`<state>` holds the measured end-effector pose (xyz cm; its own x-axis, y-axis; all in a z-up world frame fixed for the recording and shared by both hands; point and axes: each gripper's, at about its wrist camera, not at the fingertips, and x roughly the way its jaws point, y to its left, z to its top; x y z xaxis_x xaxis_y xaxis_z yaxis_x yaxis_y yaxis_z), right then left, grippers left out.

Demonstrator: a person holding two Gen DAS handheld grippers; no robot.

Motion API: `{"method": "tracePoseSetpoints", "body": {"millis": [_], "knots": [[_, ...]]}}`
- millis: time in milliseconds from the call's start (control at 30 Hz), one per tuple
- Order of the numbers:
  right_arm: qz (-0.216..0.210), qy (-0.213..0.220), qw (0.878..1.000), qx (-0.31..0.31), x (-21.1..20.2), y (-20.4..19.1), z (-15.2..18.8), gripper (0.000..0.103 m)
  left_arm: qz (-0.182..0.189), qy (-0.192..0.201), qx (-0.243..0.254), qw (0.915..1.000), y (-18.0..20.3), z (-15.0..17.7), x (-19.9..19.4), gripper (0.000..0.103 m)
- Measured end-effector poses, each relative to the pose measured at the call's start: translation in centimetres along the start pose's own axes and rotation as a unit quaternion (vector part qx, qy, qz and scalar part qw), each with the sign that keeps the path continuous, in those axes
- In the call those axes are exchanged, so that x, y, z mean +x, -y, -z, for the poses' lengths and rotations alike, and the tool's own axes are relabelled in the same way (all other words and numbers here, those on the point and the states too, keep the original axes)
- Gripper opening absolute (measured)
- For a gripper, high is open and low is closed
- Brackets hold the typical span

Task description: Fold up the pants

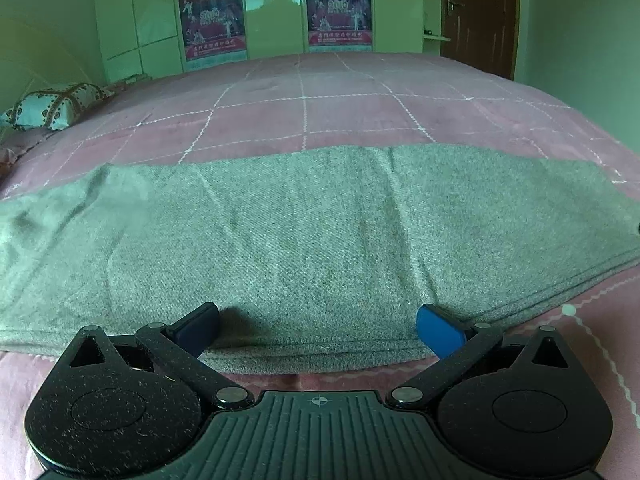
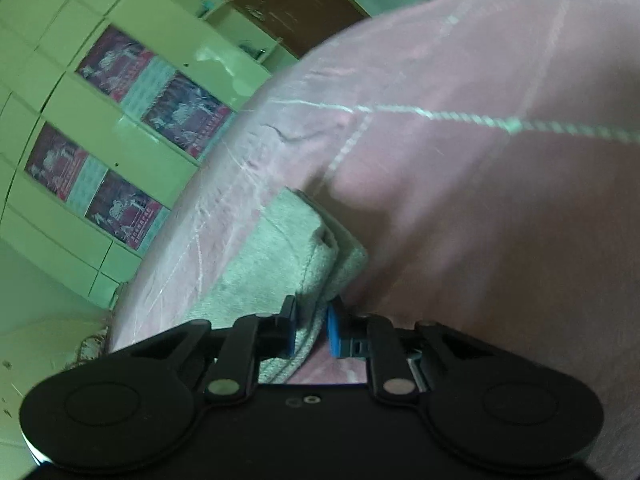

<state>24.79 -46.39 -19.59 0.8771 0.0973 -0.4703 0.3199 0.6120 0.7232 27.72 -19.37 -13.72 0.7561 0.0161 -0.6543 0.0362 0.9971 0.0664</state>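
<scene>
Grey pants point(image 1: 304, 236) lie flat across the pink bedspread point(image 1: 320, 108), folded lengthwise into a long band. My left gripper point(image 1: 318, 330) is open, its blue fingers spread wide over the near edge of the pants, holding nothing. In the right wrist view my right gripper point(image 2: 312, 330) is shut on one end of the grey pants point(image 2: 280, 260) and the cloth bunches between its blue pads. That view is tilted and blurred.
A patterned pillow point(image 1: 52, 106) lies at the bed's far left. Green wardrobes with posters point(image 1: 276, 12) stand beyond the bed, and a brown door point(image 1: 480, 16) is at the far right. The pink bedspread point(image 2: 480, 160) fills the right wrist view.
</scene>
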Motion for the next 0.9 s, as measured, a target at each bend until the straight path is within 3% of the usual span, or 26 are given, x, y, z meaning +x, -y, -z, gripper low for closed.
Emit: {"method": "tracePoseSetpoints", "body": {"millis": [67, 167, 267, 433, 533, 667, 700, 733, 767, 800, 900], "knots": [[-0.005, -0.002, 1.000, -0.008, -0.2, -1.1, -0.3, 0.005, 0.025, 0.007, -0.024, 0.9994, -2.0, -0.5, -1.0, 0.103], [-0.019, 0.000, 0.998, -0.060, -0.7, -4.9, -0.2, 0.004, 0.003, 0.039, -0.039, 0.9985, -7.6, -0.3, -2.9, 0.103], [-0.043, -0.003, 0.992, -0.118, -0.3, -10.3, 1.2, 0.004, -0.040, 0.049, -0.067, 0.9957, -16.2, 0.6, -4.1, 0.103], [-0.098, -0.021, 0.975, -0.198, 1.8, -20.4, 7.0, 0.004, -0.119, 0.055, -0.142, 0.9811, -30.7, 3.4, -7.0, 0.103], [-0.135, -0.043, 0.959, -0.247, 3.0, -26.4, 11.7, 0.004, -0.129, 0.089, -0.178, 0.9714, -35.9, 5.5, -9.4, 0.103], [-0.169, -0.116, 0.924, -0.322, 5.1, -32.3, 20.8, 0.011, -0.132, 0.096, -0.193, 0.9675, -38.2, 7.6, -10.3, 0.103], [-0.176, -0.145, 0.908, -0.351, 5.9, -33.2, 23.4, 0.020, -0.127, 0.095, -0.199, 0.9670, -38.5, 8.0, -10.3, 0.103], [-0.180, -0.192, 0.885, -0.385, 6.9, -33.7, 26.2, 0.026, -0.121, 0.093, -0.205, 0.9668, -38.5, 8.4, -10.1, 0.103], [-0.162, -0.251, 0.859, -0.416, 7.9, -34.0, 28.7, 0.023, -0.120, 0.090, -0.210, 0.9662, -38.3, 8.6, -9.9, 0.103], [-0.153, -0.251, 0.860, -0.418, 7.5, -33.8, 29.4, 0.017, -0.115, 0.091, -0.211, 0.9664, -38.2, 8.5, -9.8, 0.103], [-0.184, -0.198, 0.888, -0.372, 4.4, -32.0, 27.3, 0.024, -0.082, 0.097, -0.201, 0.9714, -37.5, 7.8, -9.3, 0.103]]}}
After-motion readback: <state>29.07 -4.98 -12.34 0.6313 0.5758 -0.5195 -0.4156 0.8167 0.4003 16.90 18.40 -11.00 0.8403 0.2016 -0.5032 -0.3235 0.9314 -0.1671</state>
